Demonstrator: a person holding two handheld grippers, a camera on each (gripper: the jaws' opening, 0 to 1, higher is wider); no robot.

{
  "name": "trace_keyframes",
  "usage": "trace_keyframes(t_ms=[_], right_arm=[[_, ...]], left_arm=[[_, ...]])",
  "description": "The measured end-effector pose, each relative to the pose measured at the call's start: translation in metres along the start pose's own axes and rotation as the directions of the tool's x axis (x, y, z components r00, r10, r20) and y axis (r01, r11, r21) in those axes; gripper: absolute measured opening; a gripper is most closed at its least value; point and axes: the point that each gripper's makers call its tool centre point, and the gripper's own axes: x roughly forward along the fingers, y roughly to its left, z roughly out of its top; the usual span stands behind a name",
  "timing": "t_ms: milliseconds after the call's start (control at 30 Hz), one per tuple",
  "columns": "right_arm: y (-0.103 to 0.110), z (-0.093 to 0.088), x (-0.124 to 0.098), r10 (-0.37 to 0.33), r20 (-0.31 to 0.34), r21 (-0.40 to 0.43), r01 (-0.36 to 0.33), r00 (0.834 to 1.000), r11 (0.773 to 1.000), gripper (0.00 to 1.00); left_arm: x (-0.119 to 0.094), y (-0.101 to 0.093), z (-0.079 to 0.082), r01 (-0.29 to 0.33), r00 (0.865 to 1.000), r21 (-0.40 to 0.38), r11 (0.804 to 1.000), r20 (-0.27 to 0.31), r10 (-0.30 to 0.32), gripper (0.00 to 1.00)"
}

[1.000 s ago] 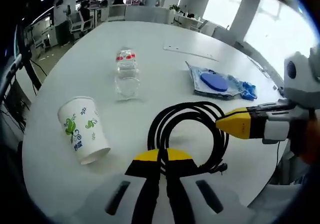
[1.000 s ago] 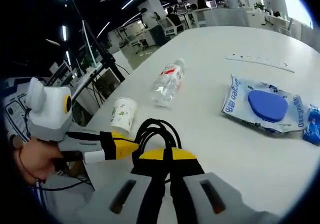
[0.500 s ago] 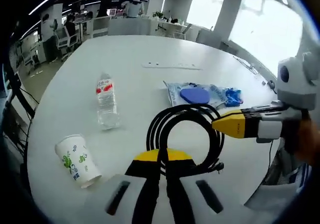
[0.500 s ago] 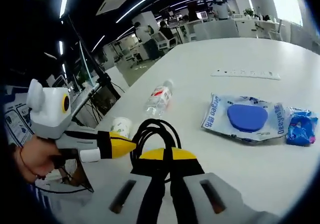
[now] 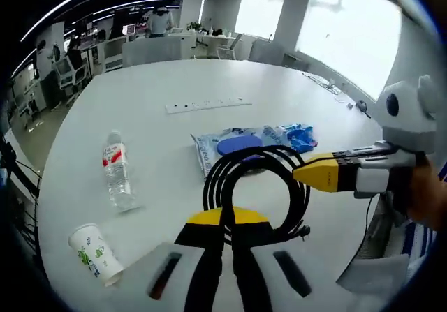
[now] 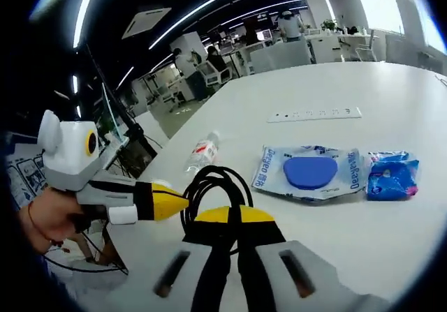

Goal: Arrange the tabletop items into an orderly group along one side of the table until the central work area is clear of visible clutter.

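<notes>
Two tongs grip one coiled black cable. In the left gripper view, the left tongs [image 5: 225,223] are closed on the near side of the coiled black cable [image 5: 255,190], which is lifted above the round white bench [image 5: 140,102]. The right tongs [image 5: 302,172], yellow-tipped and held by a hand [image 5: 427,199], pinch the coil's right side. On the bench lie a clear plastic water bottle with a red label [image 5: 116,179], a white paper cup with green print [image 5: 94,253] on its side, a clear packet with a blue disc [image 5: 234,146], a small blue wrapper [image 5: 300,137] just beside it, and a white power strip [image 5: 208,104] farther off.

In the right gripper view, the right tongs [image 6: 229,221] are shut on the cable [image 6: 209,190], and the left tongs [image 6: 183,202] clamp its left side. The packet [image 6: 307,172] and wrapper [image 6: 392,174] lie side by side; the bottle [image 6: 201,153] rests behind the coil.
</notes>
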Motion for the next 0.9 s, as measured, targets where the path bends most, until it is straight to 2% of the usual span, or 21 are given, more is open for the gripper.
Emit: trace_keyframes(t_ms=[367, 567, 900], right_arm=[[-0.038, 0.015, -0.038, -0.070, 0.070, 0.048, 0.067, 0.995, 0.997, 0.00], [-0.063, 0.018, -0.063, -0.123, 0.101, 0.077, 0.116, 0.987, 0.990, 0.00], [-0.109, 0.009, -0.096, -0.208, 0.113, 0.123, 0.194, 0.972, 0.973, 0.00]], left_arm=[[0.017, -0.047, 0.028, 0.078, 0.997, 0.110, 0.991, -0.008, -0.078, 0.00], [0.029, -0.082, 0.042, 0.130, 0.991, 0.169, 0.977, -0.014, -0.130, 0.00], [0.055, -0.132, 0.043, 0.209, 0.978, 0.219, 0.953, -0.052, -0.202, 0.00]])
